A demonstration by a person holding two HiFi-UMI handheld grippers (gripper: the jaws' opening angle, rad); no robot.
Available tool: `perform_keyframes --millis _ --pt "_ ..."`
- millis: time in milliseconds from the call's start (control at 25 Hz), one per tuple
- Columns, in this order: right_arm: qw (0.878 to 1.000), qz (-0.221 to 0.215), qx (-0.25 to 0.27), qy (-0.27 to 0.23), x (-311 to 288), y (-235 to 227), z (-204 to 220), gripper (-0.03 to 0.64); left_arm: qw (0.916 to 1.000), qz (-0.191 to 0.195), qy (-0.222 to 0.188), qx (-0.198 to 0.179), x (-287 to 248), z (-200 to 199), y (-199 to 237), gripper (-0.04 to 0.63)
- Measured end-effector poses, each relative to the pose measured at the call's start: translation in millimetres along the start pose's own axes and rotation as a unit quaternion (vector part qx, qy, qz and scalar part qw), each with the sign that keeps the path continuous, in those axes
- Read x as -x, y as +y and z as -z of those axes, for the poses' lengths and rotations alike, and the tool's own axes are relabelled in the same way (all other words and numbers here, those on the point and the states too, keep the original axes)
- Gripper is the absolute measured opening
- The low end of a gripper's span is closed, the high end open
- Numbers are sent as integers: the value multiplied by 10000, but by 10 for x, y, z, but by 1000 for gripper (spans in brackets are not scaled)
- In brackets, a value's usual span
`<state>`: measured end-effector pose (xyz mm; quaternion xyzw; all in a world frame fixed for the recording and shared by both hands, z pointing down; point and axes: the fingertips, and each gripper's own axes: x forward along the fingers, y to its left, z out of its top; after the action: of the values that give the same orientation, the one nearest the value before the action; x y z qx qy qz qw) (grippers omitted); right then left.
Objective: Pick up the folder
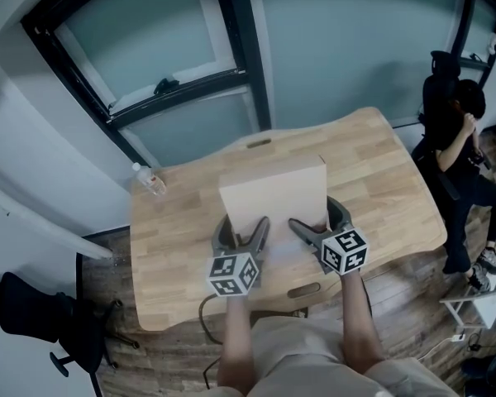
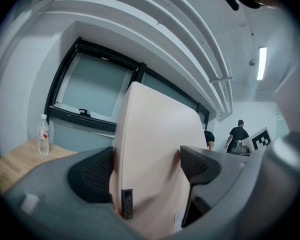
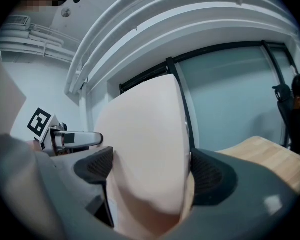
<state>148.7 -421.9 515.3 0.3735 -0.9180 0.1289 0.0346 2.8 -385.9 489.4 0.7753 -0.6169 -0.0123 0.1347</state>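
A pale beige folder (image 1: 273, 195) is held above the wooden table (image 1: 182, 222), tilted up toward me. My left gripper (image 1: 241, 236) is shut on the folder's near left edge, and the folder (image 2: 157, 154) fills the space between its dark pads (image 2: 92, 174). My right gripper (image 1: 316, 231) is shut on the near right edge; there the folder (image 3: 147, 149) bulges between the pads (image 3: 210, 176). The folder's lower edge is hidden behind both grippers.
A clear water bottle (image 1: 150, 179) lies near the table's far left corner and shows as a bottle (image 2: 43, 134) in the left gripper view. A person in black (image 1: 459, 151) stands right of the table. A black office chair (image 1: 50, 317) sits at lower left. Windows run behind the table.
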Motion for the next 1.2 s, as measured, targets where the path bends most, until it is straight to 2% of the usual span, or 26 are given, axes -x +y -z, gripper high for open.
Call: perform_keyframes --millis 760,1200 --pt "9999 -102 18 -7 -9 114 6 483 9999 -137 -55 34 113 -21 54 403" --pt "10000 -18 -89 -10 144 16 43 483 10000 -60 -3 73 88 50 -98 403"
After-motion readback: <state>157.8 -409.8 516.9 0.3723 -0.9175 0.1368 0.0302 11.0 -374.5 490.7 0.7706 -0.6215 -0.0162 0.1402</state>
